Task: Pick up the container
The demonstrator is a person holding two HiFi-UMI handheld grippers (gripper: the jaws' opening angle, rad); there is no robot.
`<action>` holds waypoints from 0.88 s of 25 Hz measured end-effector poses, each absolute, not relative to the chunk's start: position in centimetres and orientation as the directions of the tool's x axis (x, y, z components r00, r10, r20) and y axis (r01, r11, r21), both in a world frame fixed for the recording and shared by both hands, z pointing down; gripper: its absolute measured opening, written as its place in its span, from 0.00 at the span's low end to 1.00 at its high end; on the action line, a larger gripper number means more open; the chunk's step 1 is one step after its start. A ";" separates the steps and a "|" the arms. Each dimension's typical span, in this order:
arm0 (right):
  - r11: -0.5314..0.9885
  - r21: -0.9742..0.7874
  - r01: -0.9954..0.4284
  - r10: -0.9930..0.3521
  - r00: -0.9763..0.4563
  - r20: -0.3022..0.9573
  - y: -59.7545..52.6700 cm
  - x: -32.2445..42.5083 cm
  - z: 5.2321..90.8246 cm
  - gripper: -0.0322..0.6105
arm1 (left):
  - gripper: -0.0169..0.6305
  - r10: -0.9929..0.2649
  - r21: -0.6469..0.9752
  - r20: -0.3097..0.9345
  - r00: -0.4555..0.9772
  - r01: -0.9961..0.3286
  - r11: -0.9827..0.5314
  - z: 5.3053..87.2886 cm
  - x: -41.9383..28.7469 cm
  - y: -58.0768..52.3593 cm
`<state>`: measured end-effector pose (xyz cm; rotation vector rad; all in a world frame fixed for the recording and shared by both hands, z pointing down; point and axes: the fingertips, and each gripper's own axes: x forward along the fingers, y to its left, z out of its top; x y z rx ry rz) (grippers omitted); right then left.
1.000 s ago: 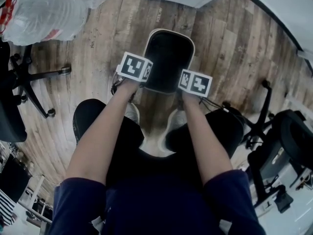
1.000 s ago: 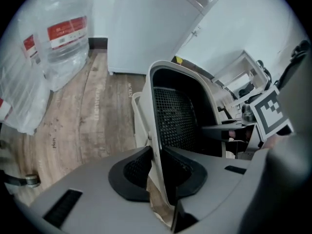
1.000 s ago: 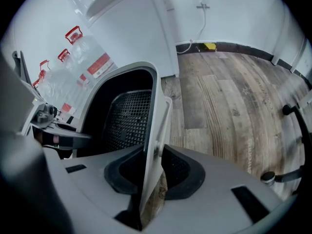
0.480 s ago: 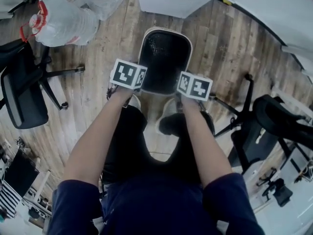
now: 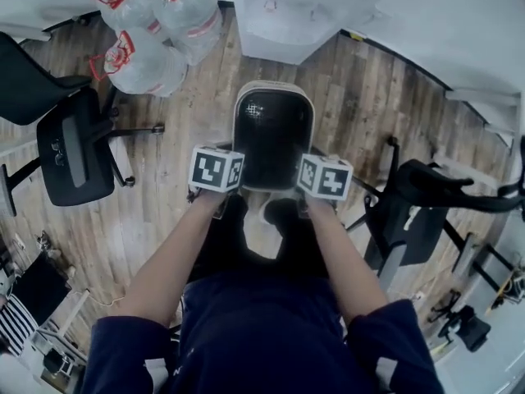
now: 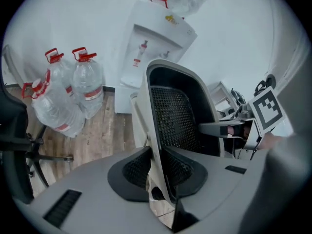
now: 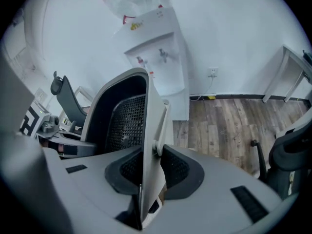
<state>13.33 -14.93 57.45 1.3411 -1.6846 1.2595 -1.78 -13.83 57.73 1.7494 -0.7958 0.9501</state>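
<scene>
Container [image 5: 273, 138] sits mid-frame in the head view, between the two marker cubes [image 5: 216, 169]. It is a black mesh-lined bin with a pale rim, and it looks lifted clear of the wooden floor [image 5: 369, 97].

Left gripper [image 6: 158, 177]: jaws narrow, pinched on the bin's left side wall, one pad inside and one outside. Right gripper [image 7: 148, 179]: same pinch on the right side wall. Its jaws have just been closing further with the wall between them.

Risks from here:
- Each grip is only a thin wall held near the rim, so the load hangs on pad friction. If either pinch eases, that wall will likely slide out and the bin drops on one side.
- Both grips sit at the near end of the bin, so the far end can sag and lever the walls out of the pads.
- If the hands drift apart or end up at uneven heights, the rim flexes and a wall could pop free.
- Water dispenser [image 5: 303, 11] is at upper centre, beyond the bin's far end, and water bottles [image 5: 156, 43] are at upper left. Pushing forward could bump the bin and break the grip.
</scene>
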 end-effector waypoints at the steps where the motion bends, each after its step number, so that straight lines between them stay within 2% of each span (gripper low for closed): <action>1: 0.034 -0.288 -0.957 -0.350 -0.282 0.893 -14.5 13.2 55.5 0.18 | 0.17 -0.097 0.439 0.866 0.491 -0.838 -0.323 55.9 -1.8 -13.3; 11: 0.058 -0.292 -0.955 -0.412 -0.289 0.864 -10.9 11.6 42.1 0.18 | 0.17 -0.170 0.458 0.837 0.521 -0.835 -0.305 42.7 -3.5 -9.6; 22: 0.057 -0.305 -0.951 -0.487 -0.293 0.823 -7.3 10.1 35.5 0.19 | 0.17 -0.245 0.486 0.787 0.567 -0.813 -0.320 36.1 -5.1 -6.5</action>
